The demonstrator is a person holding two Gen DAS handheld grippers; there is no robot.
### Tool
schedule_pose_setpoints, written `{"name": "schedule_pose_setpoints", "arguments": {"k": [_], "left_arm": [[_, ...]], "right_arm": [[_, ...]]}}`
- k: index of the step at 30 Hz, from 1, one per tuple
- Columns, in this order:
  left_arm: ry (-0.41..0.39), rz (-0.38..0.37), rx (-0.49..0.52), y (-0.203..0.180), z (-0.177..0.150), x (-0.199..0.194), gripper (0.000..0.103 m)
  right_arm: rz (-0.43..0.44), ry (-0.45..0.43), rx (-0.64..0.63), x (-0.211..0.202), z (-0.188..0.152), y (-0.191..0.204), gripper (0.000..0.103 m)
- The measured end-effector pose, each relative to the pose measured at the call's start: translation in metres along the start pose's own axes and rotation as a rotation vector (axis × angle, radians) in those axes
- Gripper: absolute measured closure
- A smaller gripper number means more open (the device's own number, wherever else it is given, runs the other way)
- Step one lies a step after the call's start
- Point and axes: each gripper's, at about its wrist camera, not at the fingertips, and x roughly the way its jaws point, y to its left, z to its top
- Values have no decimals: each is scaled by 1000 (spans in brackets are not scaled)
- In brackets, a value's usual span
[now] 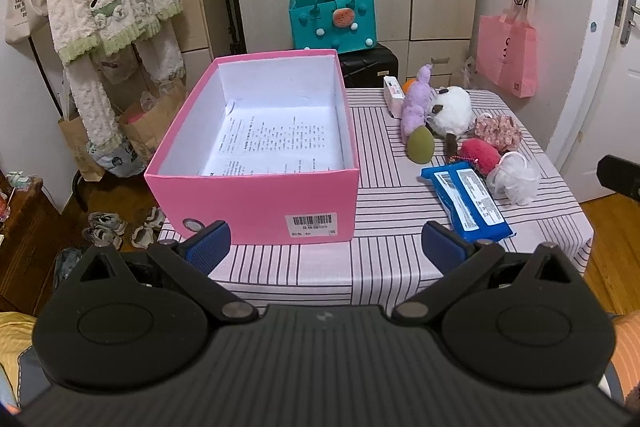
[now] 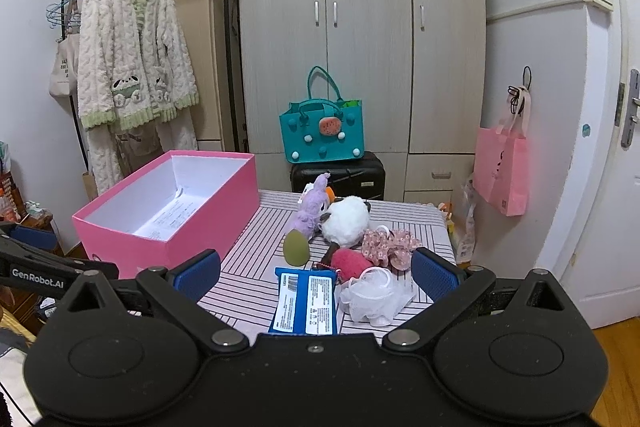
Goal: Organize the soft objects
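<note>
Above striped table [image 1: 384, 259], left tongs [image 1: 326, 247], right tongs [image 2: 316, 273] wide open, empty

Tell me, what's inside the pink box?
Only a printed paper sheet lies flat on the bottom of the pink box. No toys are inside. The near wall hides the front strip of the floor, so that part cannot be seen.

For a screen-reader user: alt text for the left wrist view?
An open left gripper hovers before an open pink box on a striped tablecloth. Right of the box lie plush toys, a bath pouf and a blue packet.
</note>
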Motion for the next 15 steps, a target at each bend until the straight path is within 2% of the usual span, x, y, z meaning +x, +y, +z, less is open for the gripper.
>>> {"name": "schedule_pose_setpoints", "arguments": {"k": [7, 15], "left_arm": [[-7, -15, -1, 0, -6, 1, 0], [-31, 7, 4, 2, -9, 5, 0]], "right_arm": [[-2, -14, -16, 1, -4, 4, 0], [-1, -26, -35, 5, -8, 7, 0]]}}
